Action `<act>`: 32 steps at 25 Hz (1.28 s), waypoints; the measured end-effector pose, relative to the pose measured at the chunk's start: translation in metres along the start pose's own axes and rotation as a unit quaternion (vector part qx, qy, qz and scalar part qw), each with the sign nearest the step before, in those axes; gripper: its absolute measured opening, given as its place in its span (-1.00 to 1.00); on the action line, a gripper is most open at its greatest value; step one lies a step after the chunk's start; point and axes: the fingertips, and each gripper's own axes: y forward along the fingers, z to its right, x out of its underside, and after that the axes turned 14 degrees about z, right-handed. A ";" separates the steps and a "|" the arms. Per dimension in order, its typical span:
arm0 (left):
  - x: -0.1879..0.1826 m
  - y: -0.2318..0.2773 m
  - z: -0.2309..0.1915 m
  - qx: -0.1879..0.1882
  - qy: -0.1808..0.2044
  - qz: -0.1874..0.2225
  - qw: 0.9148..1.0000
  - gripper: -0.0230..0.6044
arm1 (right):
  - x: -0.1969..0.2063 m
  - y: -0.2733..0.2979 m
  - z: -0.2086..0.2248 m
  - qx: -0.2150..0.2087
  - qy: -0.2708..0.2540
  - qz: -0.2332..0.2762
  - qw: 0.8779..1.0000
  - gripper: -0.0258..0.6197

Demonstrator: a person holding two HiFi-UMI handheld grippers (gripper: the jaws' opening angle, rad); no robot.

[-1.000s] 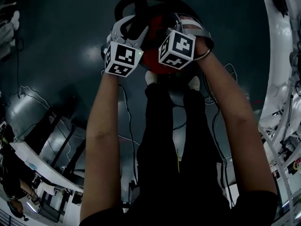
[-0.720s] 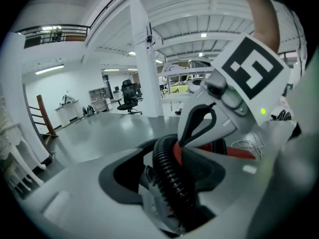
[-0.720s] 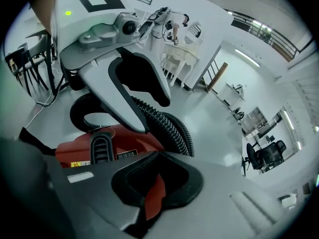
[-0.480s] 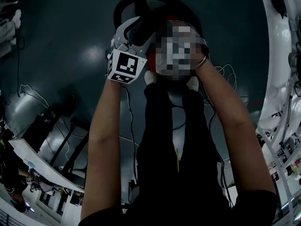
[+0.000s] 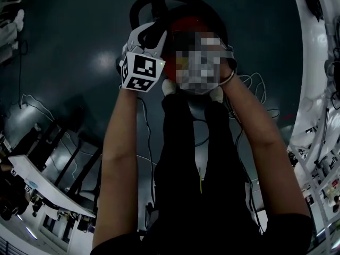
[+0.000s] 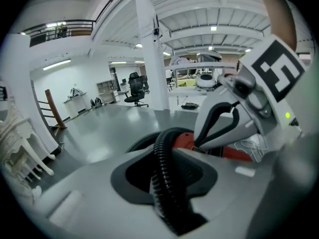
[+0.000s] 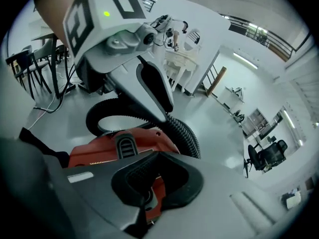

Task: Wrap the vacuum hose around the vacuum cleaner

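Narrowed since the earlier frame, the jaws of the left hand-held gripper (image 6: pixel 167 182) have just been closing and now pinch the ribbed vacuum hose (image 6: pixel 161 151) (black, looped behind the body). Right hand-held gripper (image 7: pixel 149 185), jaws together and empty, hovers over the red vacuum cleaner (image 7: pixel 102 151) on the floor (image 5: pixel 74 31).

Bare floor (image 5: pixel 69 36) lies open to the left of and beyond the vacuum cleaner (image 5: pixel 187 23), so passage is free there. The black hose (image 5: pixel 134 12) arcs round its far side. Loose cables (image 5: pixel 258 79) litter the floor to its right, and a white frame (image 5: pixel 313 57) walls the floor's right edge.
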 end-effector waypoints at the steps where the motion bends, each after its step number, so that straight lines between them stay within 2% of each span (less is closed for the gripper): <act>1: 0.007 -0.001 -0.004 -0.003 -0.002 -0.008 1.000 -0.58 | 0.004 -0.002 -0.002 -0.001 0.004 -0.005 1.000 -0.92; 4: 0.037 -0.003 -0.024 -0.014 -0.015 -0.036 0.999 -0.62 | 0.012 -0.006 -0.007 -0.003 0.011 -0.013 1.000 -0.92; 6: 0.048 0.000 -0.030 -0.005 -0.007 -0.043 0.999 -0.64 | 0.013 -0.006 -0.006 -0.001 0.014 -0.013 1.000 -0.92; 9: 0.049 0.003 -0.032 -0.003 0.006 -0.030 1.000 -0.68 | 0.012 -0.003 -0.006 0.004 0.027 -0.013 1.000 -0.92; 11: 0.052 0.005 -0.031 -0.013 0.006 -0.036 0.999 -0.69 | 0.010 -0.002 -0.008 0.004 0.034 -0.012 0.999 -0.92; 12: 0.053 0.005 -0.030 -0.017 0.009 -0.040 0.999 -0.79 | 0.009 -0.002 -0.009 0.003 0.035 -0.011 0.999 -0.92; 15: 0.057 0.002 -0.028 -0.025 0.012 -0.050 0.998 -0.90 | 0.004 0.000 -0.011 0.003 0.034 -0.006 0.999 -0.92; 19: 0.061 -0.006 -0.025 -0.030 0.001 -0.051 0.998 -0.90 | 0.000 0.002 -0.014 0.001 0.038 -0.004 0.999 -0.92; 26: 0.062 -0.015 -0.018 -0.027 -0.002 -0.057 0.998 -0.73 | -0.003 -0.002 -0.018 0.007 0.041 0.001 0.999 -0.92; 29: 0.054 -0.019 -0.019 -0.032 0.000 -0.041 0.999 -0.71 | -0.005 -0.006 -0.017 0.017 0.043 0.006 0.999 -0.92; 32: 0.039 -0.026 -0.016 -0.039 -0.014 -0.011 0.999 -0.71 | -0.004 -0.010 -0.018 0.024 0.052 0.004 0.998 -0.92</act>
